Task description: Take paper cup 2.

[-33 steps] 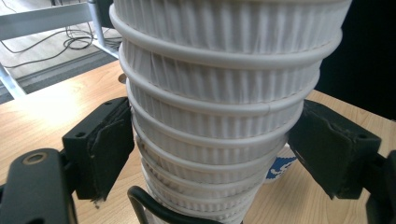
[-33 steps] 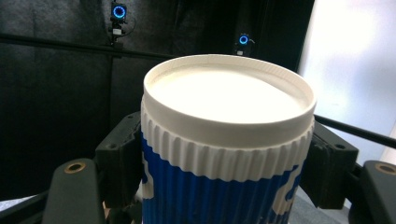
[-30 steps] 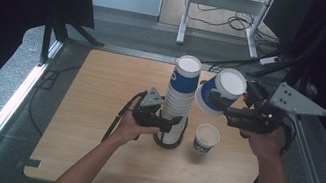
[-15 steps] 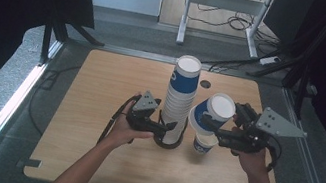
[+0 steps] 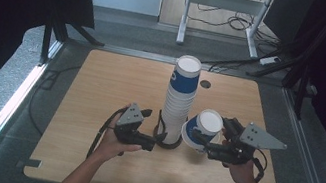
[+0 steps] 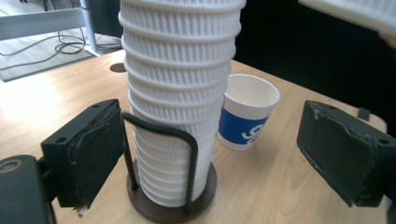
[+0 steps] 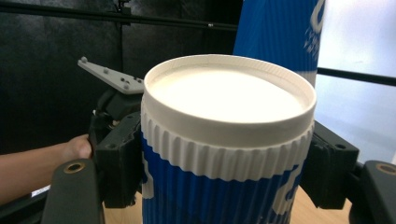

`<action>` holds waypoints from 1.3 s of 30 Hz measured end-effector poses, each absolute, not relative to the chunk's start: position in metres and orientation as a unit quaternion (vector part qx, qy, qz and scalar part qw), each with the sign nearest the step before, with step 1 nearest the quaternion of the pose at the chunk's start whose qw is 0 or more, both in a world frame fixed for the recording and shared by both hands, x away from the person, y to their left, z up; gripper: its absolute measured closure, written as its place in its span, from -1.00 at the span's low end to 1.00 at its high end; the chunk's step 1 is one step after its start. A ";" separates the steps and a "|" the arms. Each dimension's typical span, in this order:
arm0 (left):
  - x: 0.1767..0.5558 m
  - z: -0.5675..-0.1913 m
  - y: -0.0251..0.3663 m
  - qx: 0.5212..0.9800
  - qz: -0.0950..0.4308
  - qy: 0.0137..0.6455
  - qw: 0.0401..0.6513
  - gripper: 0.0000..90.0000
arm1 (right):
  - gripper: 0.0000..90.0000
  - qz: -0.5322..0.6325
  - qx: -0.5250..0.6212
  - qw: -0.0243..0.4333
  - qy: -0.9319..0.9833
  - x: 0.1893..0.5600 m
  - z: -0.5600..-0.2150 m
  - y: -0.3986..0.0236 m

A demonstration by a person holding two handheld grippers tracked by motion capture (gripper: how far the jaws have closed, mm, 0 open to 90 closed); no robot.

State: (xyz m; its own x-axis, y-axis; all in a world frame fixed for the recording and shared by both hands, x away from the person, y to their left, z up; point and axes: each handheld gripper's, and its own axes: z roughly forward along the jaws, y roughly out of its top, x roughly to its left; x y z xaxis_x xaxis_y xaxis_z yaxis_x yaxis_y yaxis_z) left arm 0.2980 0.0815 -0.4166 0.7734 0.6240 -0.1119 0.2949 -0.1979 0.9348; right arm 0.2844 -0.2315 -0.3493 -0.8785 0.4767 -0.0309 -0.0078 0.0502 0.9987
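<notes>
Wooden surface (image 5: pixel 100 90), tall cup stack (image 5: pixel 180 99) at centre of the high view.
The right gripper (image 5: pixel 214 149) has its jaws clamped on a blue cup (image 5: pixel 202 129) beside the stack. The left gripper (image 6: pixel 210 154) view shows jaws wide, just opened, flanking the stack's holder (image 6: pixel 173 205) without touching, and a standing cup (image 6: pixel 250 116) behind.

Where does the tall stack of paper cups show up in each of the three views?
High view: the cup stack stands at table centre, between the two grippers, in a wire holder.
Left gripper view: it rises centre frame, between the open black jaws.
Right gripper view: the blue column at upper right, behind the held cup.
Shared landmark: the wooden table.
</notes>
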 end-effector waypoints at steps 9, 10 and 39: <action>0.280 -0.433 0.091 0.746 0.127 0.325 0.567 -0.82 | -0.42 0.669 0.180 0.164 0.703 0.280 -0.378 -0.226; 0.278 -0.435 0.092 0.747 0.124 0.325 0.567 -0.82 | -0.42 0.667 0.183 0.163 0.703 0.280 -0.382 -0.225; 0.240 -0.451 0.085 0.781 0.168 0.288 0.528 -0.75 | -0.42 0.619 0.204 0.137 0.746 0.286 -0.446 -0.186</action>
